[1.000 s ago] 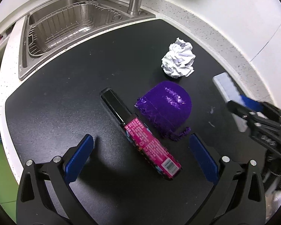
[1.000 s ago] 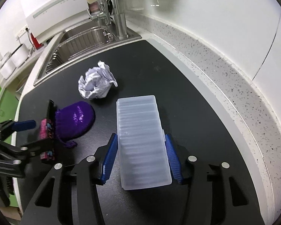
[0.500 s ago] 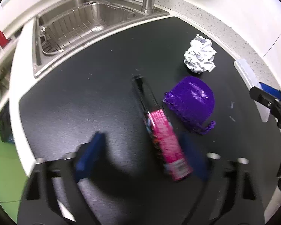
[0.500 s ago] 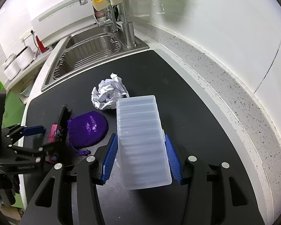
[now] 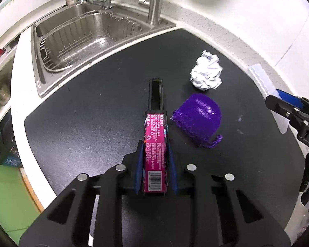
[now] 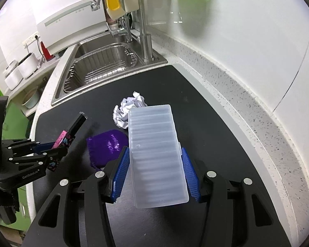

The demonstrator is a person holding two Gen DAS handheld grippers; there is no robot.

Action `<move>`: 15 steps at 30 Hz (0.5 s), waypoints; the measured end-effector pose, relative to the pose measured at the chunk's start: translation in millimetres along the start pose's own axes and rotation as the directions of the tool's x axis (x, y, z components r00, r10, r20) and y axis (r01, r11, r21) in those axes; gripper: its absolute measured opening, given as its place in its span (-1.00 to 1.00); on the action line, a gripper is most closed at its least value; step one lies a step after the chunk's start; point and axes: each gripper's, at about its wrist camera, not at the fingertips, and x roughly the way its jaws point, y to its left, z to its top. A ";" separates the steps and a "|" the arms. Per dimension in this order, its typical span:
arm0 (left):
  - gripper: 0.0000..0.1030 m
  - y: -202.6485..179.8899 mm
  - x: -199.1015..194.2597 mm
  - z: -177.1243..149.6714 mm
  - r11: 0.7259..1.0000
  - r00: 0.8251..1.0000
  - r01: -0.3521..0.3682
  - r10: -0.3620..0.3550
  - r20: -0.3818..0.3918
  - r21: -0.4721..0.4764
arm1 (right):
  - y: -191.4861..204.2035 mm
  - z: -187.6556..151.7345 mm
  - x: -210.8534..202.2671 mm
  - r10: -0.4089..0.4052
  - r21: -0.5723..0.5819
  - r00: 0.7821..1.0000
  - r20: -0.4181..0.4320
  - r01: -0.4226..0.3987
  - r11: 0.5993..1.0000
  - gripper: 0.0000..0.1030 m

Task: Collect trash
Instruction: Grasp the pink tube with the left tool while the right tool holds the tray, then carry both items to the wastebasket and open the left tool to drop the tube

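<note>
- The left claw (image 5: 155, 164) is closing, its blue pads already pressed against both sides of a long pink and black box (image 5: 155, 144). The box points forward out of the claw, lifted off the black tabletop (image 5: 82, 123).
- The right claw (image 6: 157, 175) is clamped on a translucent white plastic case (image 6: 156, 154), which is held lengthwise and raised above the tabletop.
- A purple drawstring pouch (image 5: 197, 121) lies on the tabletop just right of the pink box, not touching it.
- A crumpled ball of white paper (image 5: 207, 71) sits on the tabletop just beyond the pouch.
- A steel sink (image 5: 88, 39) with a wire basket inside is set into the counter at the far left, beyond the tabletop's edge.
</note>
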 end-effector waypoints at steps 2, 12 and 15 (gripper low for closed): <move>-0.57 -0.2 -9.8 0.3 1.000 1.000 0.013 -0.013 0.015 0.011 | 4.4 2.7 -8.5 -0.002 0.003 1.000 0.010 0.002 1.000 -0.03; -0.57 37.9 -83.6 -18.5 0.999 0.995 0.014 -0.018 0.097 0.042 | 78.9 10.6 -58.8 0.072 -0.047 0.994 0.076 -0.068 0.997 -0.03; -0.57 66.4 -107.2 -34.8 1.000 0.993 -0.020 0.017 0.118 0.022 | 118.6 12.4 -60.7 0.122 -0.091 0.989 0.079 -0.115 0.989 -0.03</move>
